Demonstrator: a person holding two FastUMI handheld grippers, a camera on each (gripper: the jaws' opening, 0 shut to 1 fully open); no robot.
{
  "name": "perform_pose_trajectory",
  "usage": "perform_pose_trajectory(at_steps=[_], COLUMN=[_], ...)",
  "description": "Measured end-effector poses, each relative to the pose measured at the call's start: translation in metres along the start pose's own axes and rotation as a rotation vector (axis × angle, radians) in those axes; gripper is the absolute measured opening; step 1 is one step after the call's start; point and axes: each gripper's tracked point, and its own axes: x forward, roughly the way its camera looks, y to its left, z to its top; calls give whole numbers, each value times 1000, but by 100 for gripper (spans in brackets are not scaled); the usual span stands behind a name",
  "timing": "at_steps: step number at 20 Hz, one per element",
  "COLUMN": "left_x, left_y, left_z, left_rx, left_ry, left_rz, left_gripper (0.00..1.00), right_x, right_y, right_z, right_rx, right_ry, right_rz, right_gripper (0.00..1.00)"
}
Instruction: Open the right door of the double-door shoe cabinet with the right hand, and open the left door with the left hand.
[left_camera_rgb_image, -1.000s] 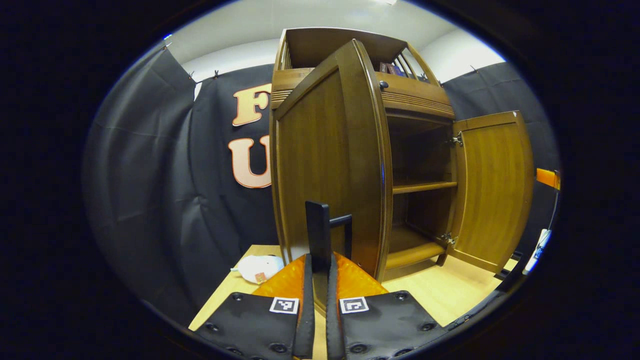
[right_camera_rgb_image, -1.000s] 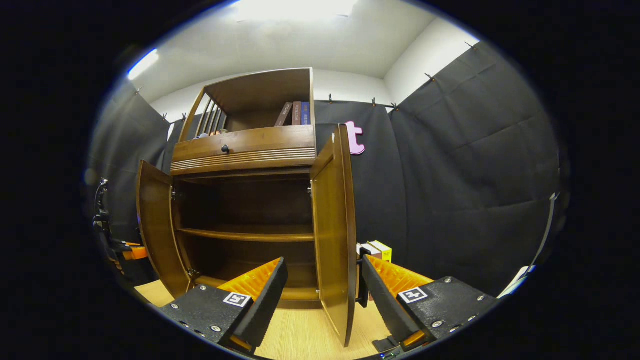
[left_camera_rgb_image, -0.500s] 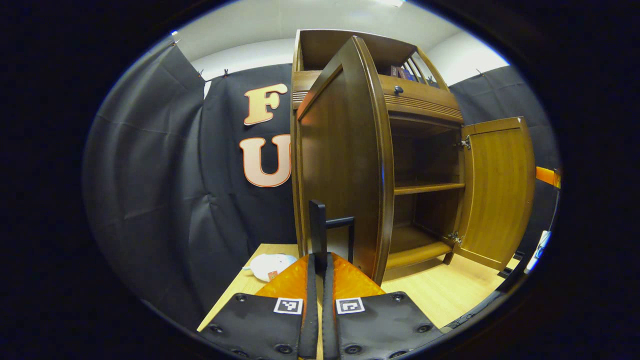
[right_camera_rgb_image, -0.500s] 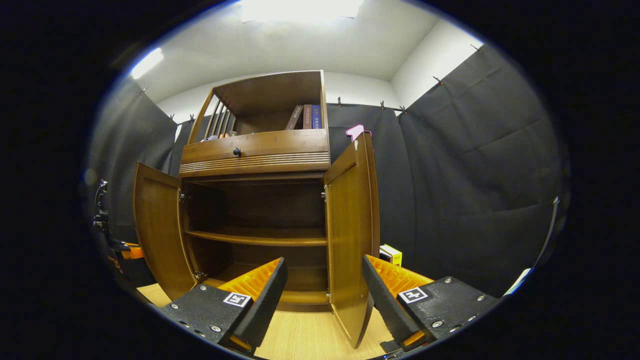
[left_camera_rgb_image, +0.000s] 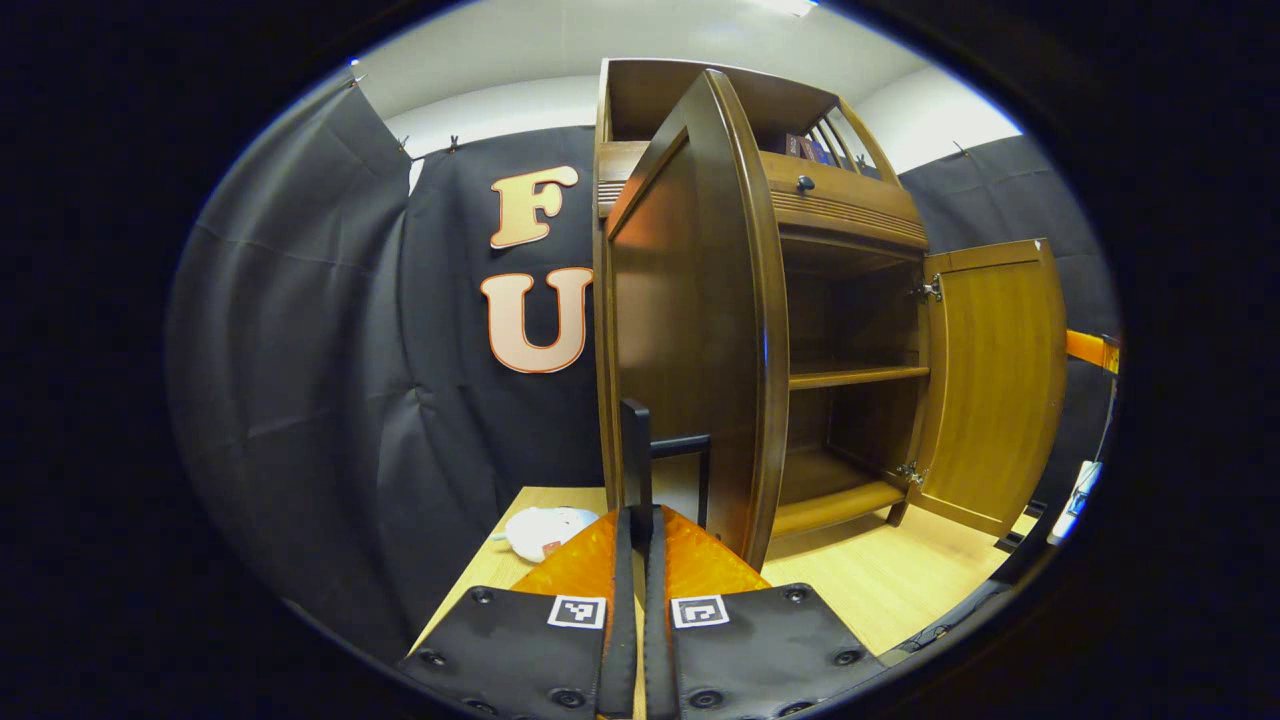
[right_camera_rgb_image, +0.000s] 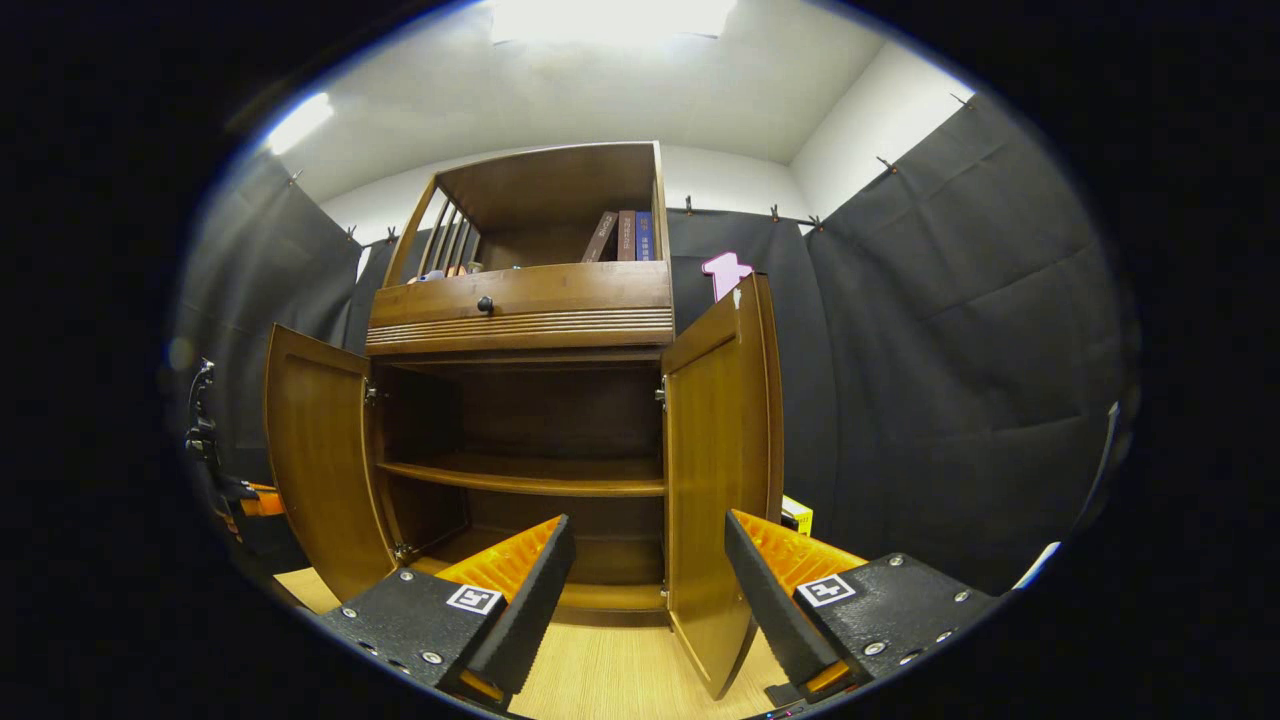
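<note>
white cap (left_camera_rgb_image: 540, 530) lies beside left door (left_camera_rgb_image: 690, 330); books (right_camera_rgb_image: 622, 235) stand on top.

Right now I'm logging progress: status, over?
Left gripper shut on left door handle; right gripper open, holding nothing. Left door and right door both open. Nothing blocking.

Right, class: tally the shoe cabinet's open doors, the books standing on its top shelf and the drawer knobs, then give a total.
Open doors: 2, the left door and the right door
Books: 3
Drawer knob: 1
Total: 6
</note>
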Motion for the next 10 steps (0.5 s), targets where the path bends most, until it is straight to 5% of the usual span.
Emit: perform_pose_trajectory(at_steps=[1, 4, 10], left_x=[0, -1, -2], left_y=[3, 10, 33], left_z=[1, -1, -6], left_rx=[-1, -1, -24], left_ry=[0, 0, 9], left_rz=[1, 9, 32], left_gripper=[10, 10, 10], right_x=[1, 4, 8], right_y=[2, 6, 13], right_z=[-1, -3, -1], right_rx=[1, -1, -2], right_ry=[5, 13, 7], right_rz=[4, 11, 20], right_gripper=[92, 99, 92])
